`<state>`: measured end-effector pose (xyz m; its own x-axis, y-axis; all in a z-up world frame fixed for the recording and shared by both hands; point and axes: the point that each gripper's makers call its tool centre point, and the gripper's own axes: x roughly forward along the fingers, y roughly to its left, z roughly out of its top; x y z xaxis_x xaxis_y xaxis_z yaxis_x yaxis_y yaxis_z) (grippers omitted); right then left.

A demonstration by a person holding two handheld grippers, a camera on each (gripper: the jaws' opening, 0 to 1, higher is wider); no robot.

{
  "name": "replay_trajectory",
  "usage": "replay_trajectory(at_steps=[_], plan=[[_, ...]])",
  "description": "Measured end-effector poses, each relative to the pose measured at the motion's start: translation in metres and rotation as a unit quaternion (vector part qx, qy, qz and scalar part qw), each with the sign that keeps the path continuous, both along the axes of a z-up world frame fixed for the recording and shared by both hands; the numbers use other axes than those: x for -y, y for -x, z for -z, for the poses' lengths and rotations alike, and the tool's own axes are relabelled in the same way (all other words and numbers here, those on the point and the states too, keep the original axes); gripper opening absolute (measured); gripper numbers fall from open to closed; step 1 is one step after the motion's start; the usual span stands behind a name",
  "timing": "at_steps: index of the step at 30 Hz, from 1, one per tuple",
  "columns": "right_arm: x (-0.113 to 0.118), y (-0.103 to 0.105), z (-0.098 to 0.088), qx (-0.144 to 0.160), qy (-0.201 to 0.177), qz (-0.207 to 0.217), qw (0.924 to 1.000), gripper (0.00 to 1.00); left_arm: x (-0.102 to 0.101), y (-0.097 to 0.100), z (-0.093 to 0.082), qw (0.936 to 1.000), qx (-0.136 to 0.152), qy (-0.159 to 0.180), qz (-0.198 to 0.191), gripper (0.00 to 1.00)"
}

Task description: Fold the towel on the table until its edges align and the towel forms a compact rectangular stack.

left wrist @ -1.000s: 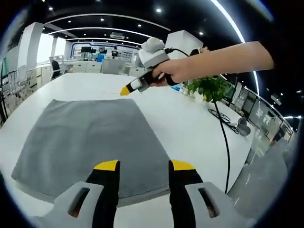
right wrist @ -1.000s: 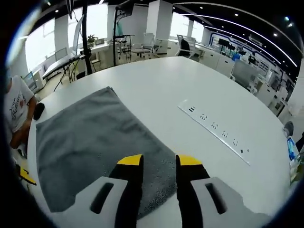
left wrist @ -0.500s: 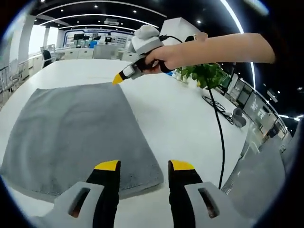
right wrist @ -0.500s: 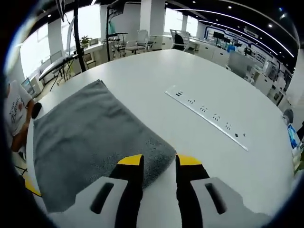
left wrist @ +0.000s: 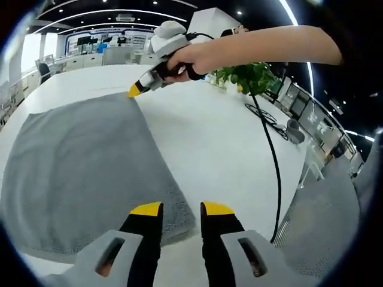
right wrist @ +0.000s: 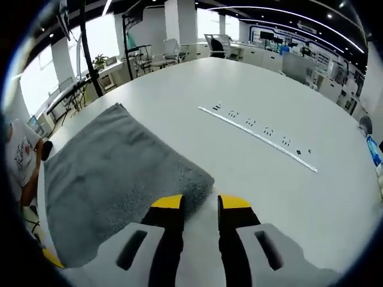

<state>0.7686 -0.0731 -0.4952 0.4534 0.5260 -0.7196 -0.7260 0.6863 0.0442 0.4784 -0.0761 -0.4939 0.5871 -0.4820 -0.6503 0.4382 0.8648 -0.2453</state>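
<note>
A grey towel [left wrist: 78, 155] lies flat on the white table [left wrist: 221, 149]. My left gripper [left wrist: 181, 209] is low over the towel's near right corner, which lies in the gap between the yellow-tipped jaws; the jaws stand apart. In the right gripper view the towel [right wrist: 114, 173] spreads to the left, and its nearest corner sits just ahead of my right gripper [right wrist: 200, 202], which is open with bare table between the tips. In the left gripper view a hand holds the right gripper [left wrist: 134, 91] at the towel's far right corner.
A strip of sockets [right wrist: 257, 128] is set into the table beyond the towel. A potted plant [left wrist: 251, 78] and a black cable [left wrist: 272, 155] are at the right. A person in a white shirt [right wrist: 18, 161] is at the table's edge. Desks and chairs stand behind.
Both grippers have dropped closer to their towel corners. The left jaws have drawn nearer together, with the corner now between them. The right jaws have narrowed only slightly.
</note>
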Motion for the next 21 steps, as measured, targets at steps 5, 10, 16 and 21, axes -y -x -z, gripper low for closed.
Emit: replay_trajectory(at_steps=[5, 10, 16, 21], plan=[[0.000, 0.003, 0.003, -0.006, 0.001, -0.003, 1.0000, 0.18, 0.007, 0.009, 0.008, 0.9993, -0.017, -0.020, 0.027, 0.25], [-0.002, 0.005, 0.006, -0.019, -0.010, 0.005, 0.9998, 0.15, 0.007, 0.010, 0.015, 0.9991, -0.024, -0.024, 0.024, 0.25], [-0.006, 0.004, 0.006, -0.030, -0.033, 0.027, 0.9986, 0.15, 0.006, 0.009, 0.021, 0.9990, -0.033, -0.028, 0.009, 0.24], [-0.006, 0.003, 0.011, -0.033, -0.024, 0.027, 0.9988, 0.10, 0.004, 0.008, 0.023, 0.9987, -0.035, -0.036, 0.003, 0.21]])
